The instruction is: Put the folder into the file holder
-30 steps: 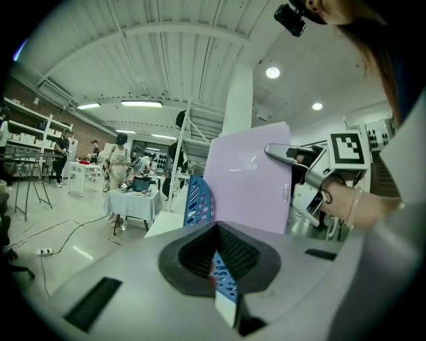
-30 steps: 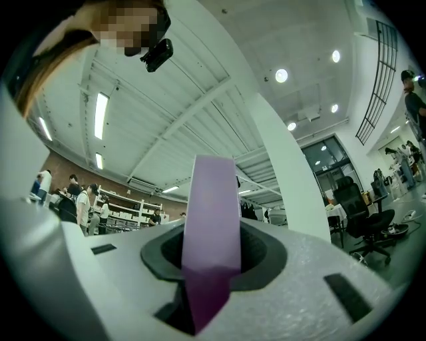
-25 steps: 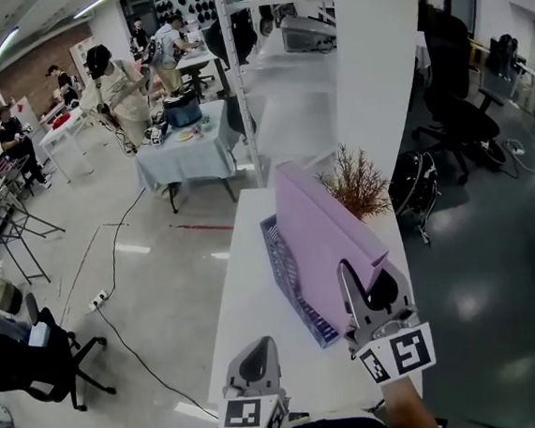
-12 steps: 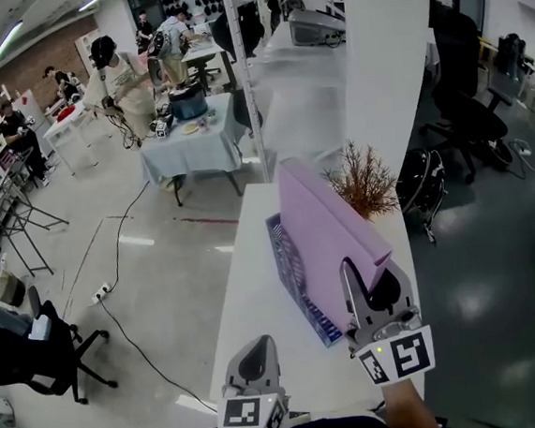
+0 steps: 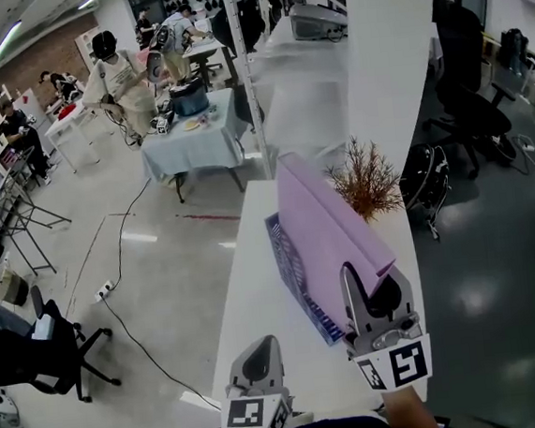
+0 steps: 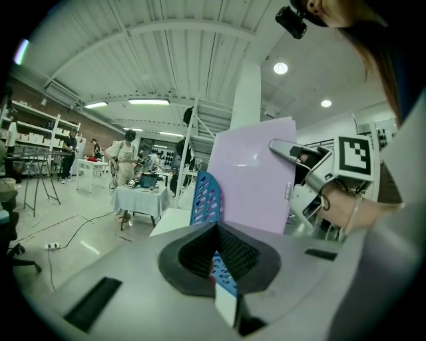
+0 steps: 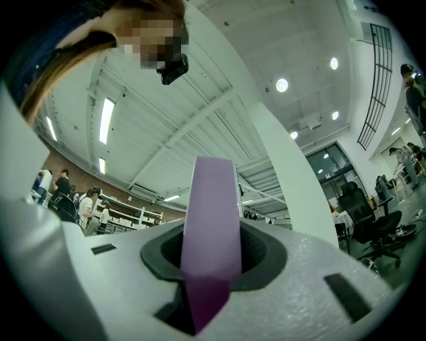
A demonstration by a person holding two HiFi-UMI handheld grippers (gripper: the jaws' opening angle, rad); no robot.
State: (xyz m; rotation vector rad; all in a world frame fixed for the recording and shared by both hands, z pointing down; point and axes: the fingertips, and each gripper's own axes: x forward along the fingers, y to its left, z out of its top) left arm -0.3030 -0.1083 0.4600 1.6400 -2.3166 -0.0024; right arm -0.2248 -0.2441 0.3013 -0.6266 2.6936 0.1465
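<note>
A pale purple folder (image 5: 325,226) stands on edge, tilted, over the white table (image 5: 254,322). Its lower edge is hidden behind the perforated blue wall of the file holder (image 5: 293,286). My right gripper (image 5: 373,287) is shut on the folder's near upper corner; in the right gripper view the purple sheet (image 7: 212,213) runs straight up between the jaws of that gripper (image 7: 212,266). My left gripper (image 5: 258,362) hangs low near the table's front edge, left of the holder, shut and holding nothing. Its own view, past the left gripper (image 6: 216,230), shows the holder (image 6: 205,198), the folder (image 6: 253,170) and the right gripper (image 6: 296,152).
A dried reddish plant (image 5: 366,182) stands behind the folder at the table's far end, beside a white pillar (image 5: 391,74). Left of the table lie open floor with cables, a black office chair (image 5: 37,358) and a cloth-covered table (image 5: 189,136) with people round it.
Almost nothing: the right gripper keeps its grip on the folder and has shifted only slightly. The left gripper has stayed in place. People at the far tables have moved.
</note>
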